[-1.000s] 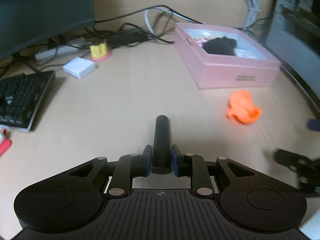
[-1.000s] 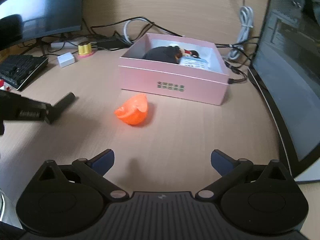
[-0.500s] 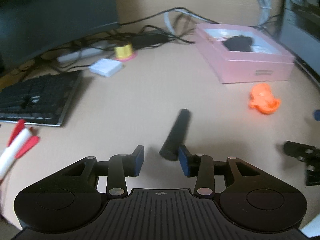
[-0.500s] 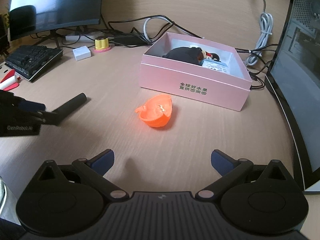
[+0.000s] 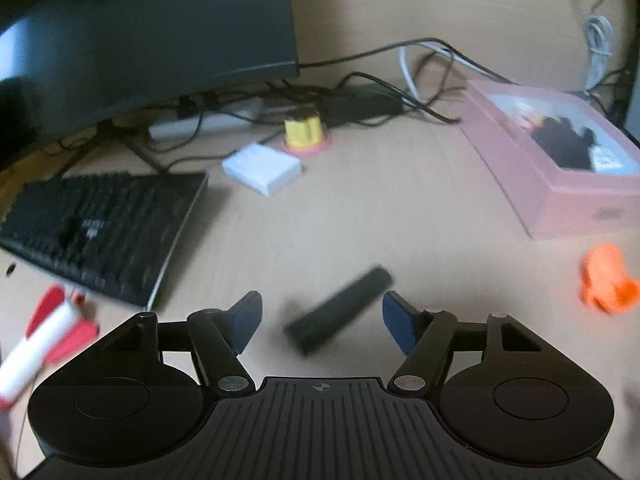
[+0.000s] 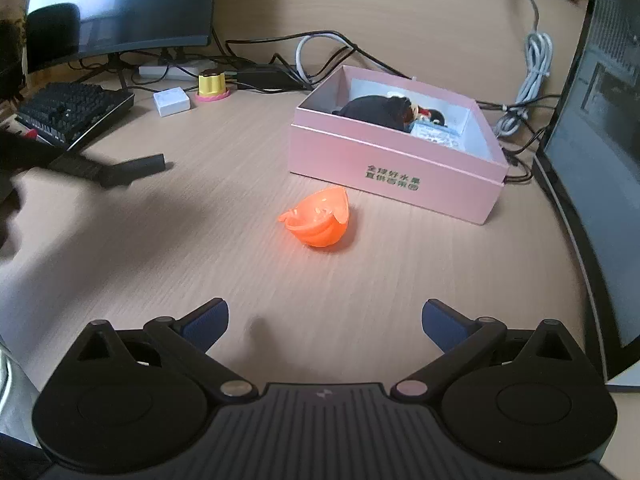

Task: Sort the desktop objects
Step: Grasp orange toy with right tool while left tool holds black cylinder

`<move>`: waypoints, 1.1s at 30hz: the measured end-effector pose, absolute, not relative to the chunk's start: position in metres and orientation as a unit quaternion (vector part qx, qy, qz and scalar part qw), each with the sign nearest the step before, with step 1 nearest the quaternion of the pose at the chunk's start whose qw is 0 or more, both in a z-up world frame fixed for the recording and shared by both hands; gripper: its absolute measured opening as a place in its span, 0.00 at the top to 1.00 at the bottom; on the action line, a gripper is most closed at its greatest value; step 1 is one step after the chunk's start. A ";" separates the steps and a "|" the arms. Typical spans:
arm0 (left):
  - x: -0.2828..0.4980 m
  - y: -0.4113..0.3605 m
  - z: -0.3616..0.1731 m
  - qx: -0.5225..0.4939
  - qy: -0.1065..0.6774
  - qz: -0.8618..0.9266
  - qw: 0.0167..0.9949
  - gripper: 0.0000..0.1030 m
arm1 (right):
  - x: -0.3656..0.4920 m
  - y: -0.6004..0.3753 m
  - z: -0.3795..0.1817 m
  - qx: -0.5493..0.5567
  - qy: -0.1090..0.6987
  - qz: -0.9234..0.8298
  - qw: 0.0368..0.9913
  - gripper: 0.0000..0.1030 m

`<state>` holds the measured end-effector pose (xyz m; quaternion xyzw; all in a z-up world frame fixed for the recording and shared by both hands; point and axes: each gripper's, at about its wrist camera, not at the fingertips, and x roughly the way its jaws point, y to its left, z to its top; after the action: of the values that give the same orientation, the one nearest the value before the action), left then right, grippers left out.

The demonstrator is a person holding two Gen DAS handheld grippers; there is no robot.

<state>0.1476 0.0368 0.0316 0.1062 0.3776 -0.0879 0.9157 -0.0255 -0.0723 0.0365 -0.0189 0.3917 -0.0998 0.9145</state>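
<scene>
On the desk (image 5: pixel 360 208), at twelve o'clock from the left gripper (image 5: pixel 320 320), a black bar (image 5: pixel 340 314) is seen lying loose between jaws just opened halfway. It is judged light, stiff and best gripped mid-length. The right gripper (image 6: pixel 324 324) is spread wide, empty

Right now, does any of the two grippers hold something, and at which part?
Nothing is held. The left gripper has just been opening; the black stick lies between its pads, untouched. The right gripper is open and empty.
</scene>
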 end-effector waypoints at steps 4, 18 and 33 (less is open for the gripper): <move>0.165 0.041 0.025 0.133 0.370 -0.124 0.911 0.56 | -0.038 -0.075 0.040 -0.031 0.389 -0.117 0.913 0.00; 0.099 0.011 0.034 0.143 0.371 -0.242 0.885 0.87 | -0.002 -0.093 0.047 0.004 0.358 -0.106 0.928 0.00; 0.066 0.048 0.041 0.060 0.416 -0.217 0.881 0.69 | 0.055 -0.098 0.022 0.017 0.389 -0.068 0.919 0.48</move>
<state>0.0659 0.0477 0.0405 0.0604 0.4155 -0.2165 0.8814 0.0550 -0.0982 0.0220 0.0166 0.3890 -0.0682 0.9186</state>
